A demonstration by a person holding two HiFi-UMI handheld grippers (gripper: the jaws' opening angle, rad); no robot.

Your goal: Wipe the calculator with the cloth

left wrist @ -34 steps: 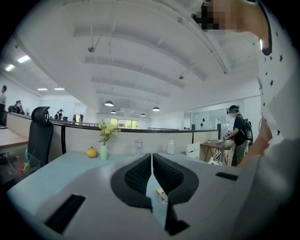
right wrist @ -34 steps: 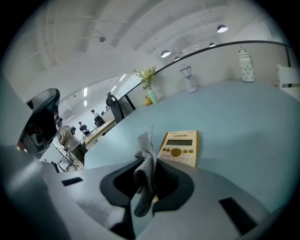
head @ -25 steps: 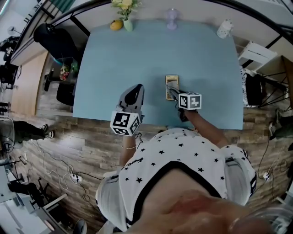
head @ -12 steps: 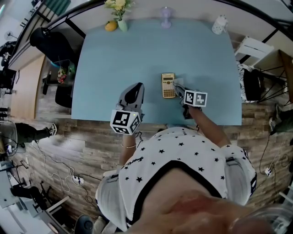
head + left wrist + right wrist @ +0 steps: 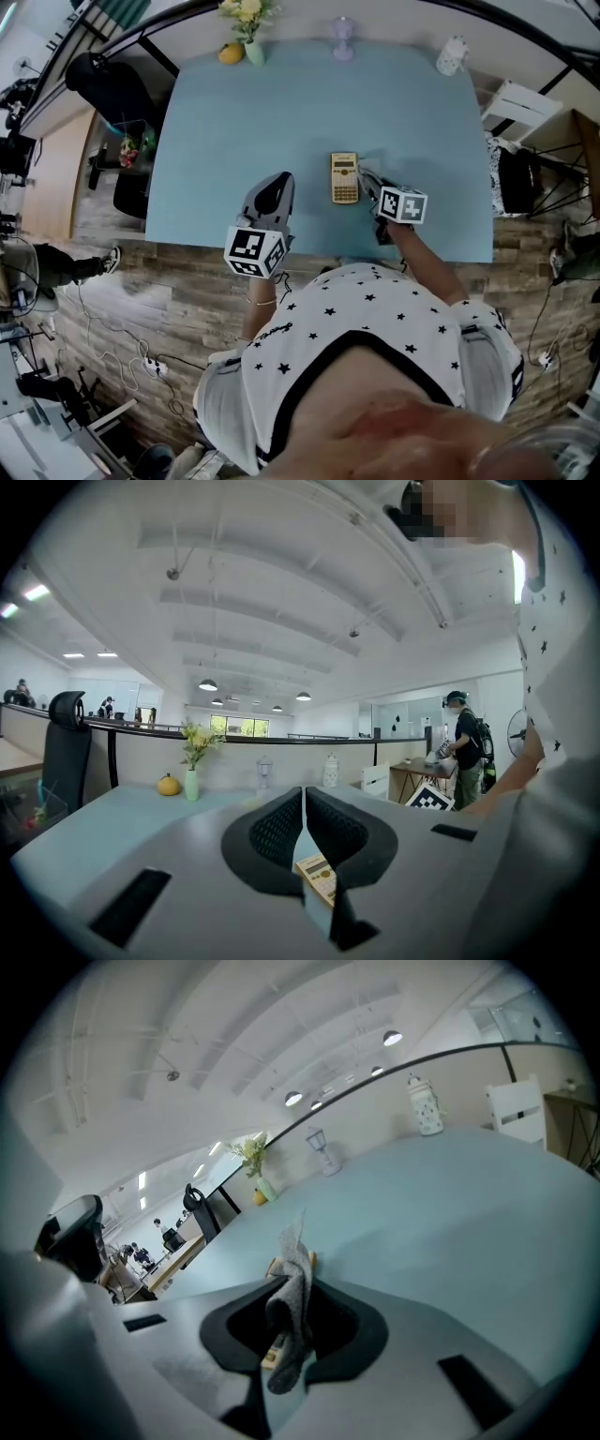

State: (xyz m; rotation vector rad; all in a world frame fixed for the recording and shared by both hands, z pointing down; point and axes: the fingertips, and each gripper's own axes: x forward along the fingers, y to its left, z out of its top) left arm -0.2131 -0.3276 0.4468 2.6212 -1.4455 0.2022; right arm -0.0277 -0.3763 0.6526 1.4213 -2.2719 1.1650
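Note:
A tan calculator (image 5: 344,178) lies flat on the light blue table (image 5: 244,122), near its front edge. My right gripper (image 5: 367,182) sits just right of the calculator and is shut on a grey cloth (image 5: 292,1309), which hangs crumpled between its jaws. In the right gripper view (image 5: 291,1283) slivers of the calculator (image 5: 273,1266) peek out behind the cloth. My left gripper (image 5: 280,180) rests left of the calculator, its jaws shut with nothing in them. In the left gripper view (image 5: 304,799) the calculator (image 5: 319,877) shows low in the gap between the jaws.
Along the far table edge stand a vase of yellow flowers (image 5: 251,37), a yellow fruit (image 5: 231,53), a clear glass ornament (image 5: 343,37) and a white jar (image 5: 452,56). A black chair (image 5: 108,84) is at the left, a white chair (image 5: 520,111) at the right.
My right gripper, with the cloth in it, has slid right off the calculator's lower part to just beside its right edge. The left gripper has stayed put.

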